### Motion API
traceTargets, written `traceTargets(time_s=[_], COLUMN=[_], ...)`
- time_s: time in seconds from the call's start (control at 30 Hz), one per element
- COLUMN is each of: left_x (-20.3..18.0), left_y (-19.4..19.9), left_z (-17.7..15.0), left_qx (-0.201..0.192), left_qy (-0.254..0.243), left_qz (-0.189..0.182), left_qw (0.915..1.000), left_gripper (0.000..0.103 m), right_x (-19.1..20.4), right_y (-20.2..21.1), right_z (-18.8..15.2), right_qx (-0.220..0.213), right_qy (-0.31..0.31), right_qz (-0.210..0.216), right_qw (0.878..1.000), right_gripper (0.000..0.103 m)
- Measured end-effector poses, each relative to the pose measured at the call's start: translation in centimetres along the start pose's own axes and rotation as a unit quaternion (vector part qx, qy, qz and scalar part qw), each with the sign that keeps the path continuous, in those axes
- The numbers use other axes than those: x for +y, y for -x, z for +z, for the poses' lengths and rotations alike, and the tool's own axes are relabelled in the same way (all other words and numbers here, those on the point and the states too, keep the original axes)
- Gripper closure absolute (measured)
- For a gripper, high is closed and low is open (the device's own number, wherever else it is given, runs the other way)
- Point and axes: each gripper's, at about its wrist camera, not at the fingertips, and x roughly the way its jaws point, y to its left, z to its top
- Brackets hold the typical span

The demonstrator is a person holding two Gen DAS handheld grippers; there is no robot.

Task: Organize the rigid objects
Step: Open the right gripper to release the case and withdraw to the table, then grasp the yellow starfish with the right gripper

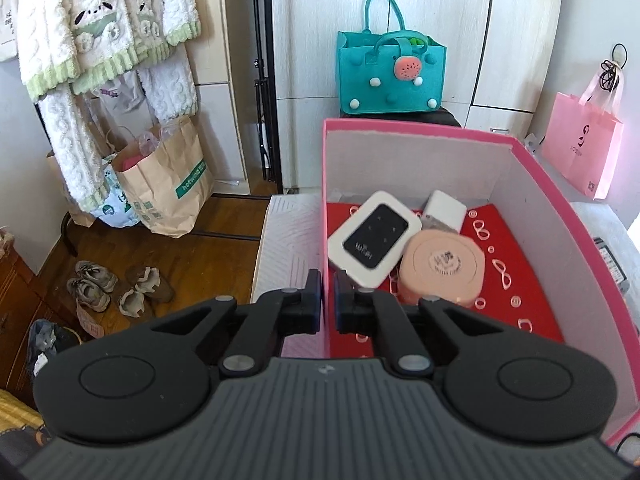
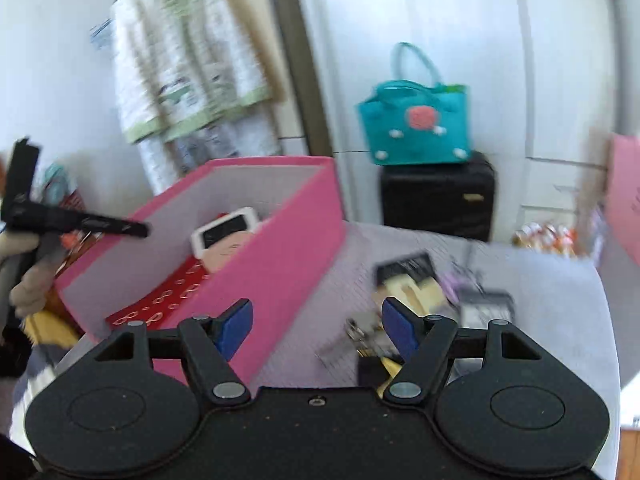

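- Pinching the near wall of the pink box (image 1: 560,208), the left gripper (image 1: 328,300) has its fingers clamped on it.
- Inside the box lie a white WiFi router (image 1: 374,234) and a round peach case (image 1: 442,266), touching.
- Right gripper (image 2: 316,326) hangs with fingers apart, empty, above the blurred items (image 2: 408,280) on the table beside the box.

The white device with the black screen (image 1: 374,235), lying inside the pink box (image 1: 560,208), carries the word "WiFi". The round peach case (image 1: 442,266) beside it bears small print too fine to read. Green lettering on the brown paper bag (image 1: 168,184) at far left stays illegible.
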Motion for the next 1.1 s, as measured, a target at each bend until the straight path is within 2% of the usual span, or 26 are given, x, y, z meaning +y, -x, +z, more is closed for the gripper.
traceTargets(time_s=[0.2,0.33,0.43,0.6,0.77,0.87,0.93,0.97,1.1], left_x=[-0.2,-0.4,-0.5,-0.3,-0.1,-0.1,-0.1,-0.2,-0.2], left_y=[0.8,0.8,0.7,0.6,0.6,0.5,0.5,0.5,0.4], left_z=[-1.7,-2.0,-1.9,-1.8,-1.9,-1.9,-1.9,-1.9,-1.9], left_qx=[-0.015,-0.024,-0.025,-0.033,-0.035,-0.037,-0.037,-0.037,-0.037], left_qy=[0.010,0.006,0.004,-0.003,-0.003,-0.004,-0.004,-0.005,-0.005], left_qz=[0.015,0.023,0.024,0.015,0.008,0.008,0.008,0.008,0.009], left_qw=[0.9997,0.9994,0.9994,0.9993,0.9993,0.9993,0.9993,0.9992,0.9993], left_gripper=[0.101,0.101,0.101,0.101,0.101,0.101,0.101,0.101,0.101], right_x=[-1.2,-2.9,-3.0,-2.7,-2.4,-2.7,-3.1,-3.3,-3.4], right_y=[0.4,-0.6,-1.2,-2.2,-1.9,-1.7,-1.6,-1.8,-3.0], right_z=[-3.7,-4.9,-5.3,-5.5,-5.3,-4.7,-4.3,-4.2,-4.0], right_qx=[0.011,0.039,0.053,0.072,0.052,0.037,0.030,0.034,0.049], right_qy=[0.007,-0.019,-0.004,0.032,0.044,0.032,0.014,0.004,-0.001], right_qz=[-0.087,-0.087,-0.103,-0.106,-0.107,-0.102,-0.091,-0.089,-0.113], right_qw=[0.996,0.995,0.993,0.991,0.992,0.994,0.995,0.995,0.992], right_gripper=[0.028,0.029,0.029,0.028,0.028,0.032,0.042,0.044,0.054])
